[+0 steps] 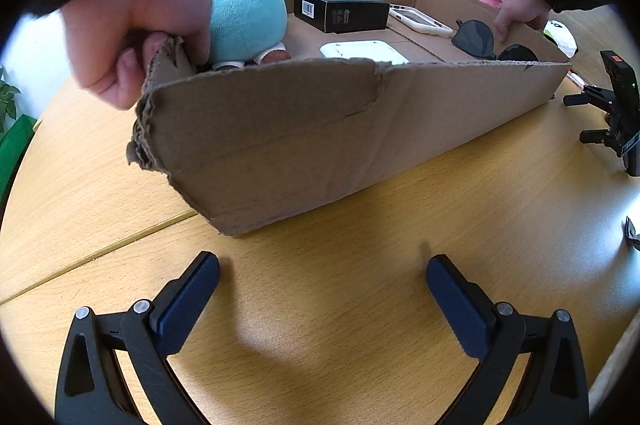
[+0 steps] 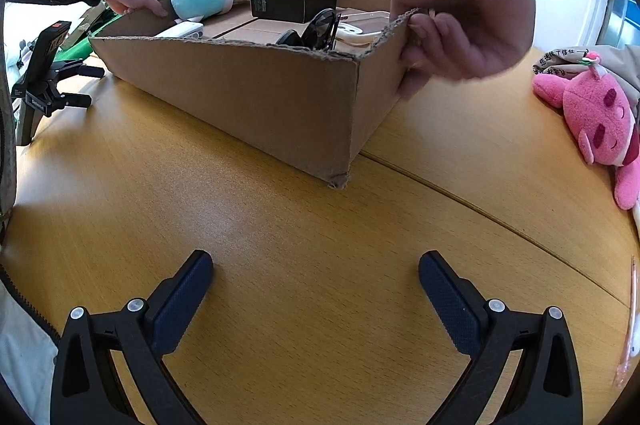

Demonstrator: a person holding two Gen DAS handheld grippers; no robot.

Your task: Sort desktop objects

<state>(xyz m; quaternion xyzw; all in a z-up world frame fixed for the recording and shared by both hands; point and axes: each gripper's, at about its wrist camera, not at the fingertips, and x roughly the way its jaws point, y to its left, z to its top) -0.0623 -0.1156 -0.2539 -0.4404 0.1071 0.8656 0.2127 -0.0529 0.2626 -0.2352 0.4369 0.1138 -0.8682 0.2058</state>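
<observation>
Both sets of fingers stand spread wide and hold nothing: the left gripper and the right gripper rest low over the bare yellow wood-grain bench, each apart from the box. The handling is being done by bare hands instead: one hand pinches a torn corner of the shallow brown cardboard box, the other hand pinches the opposite corner. Judgement: to place the box well, keep it level, grip below the frayed edge and set it flat on the bench, clear of both grippers. The box sits on the bench ahead of the grippers, its rim ragged and its front wall creased. Inside lie a light-blue plush toy, a black rectangular carton, a white flat device, dark sunglasses against the wall, and a white-framed phone-like item. A pink plush toy lies outside, well apart.
</observation>
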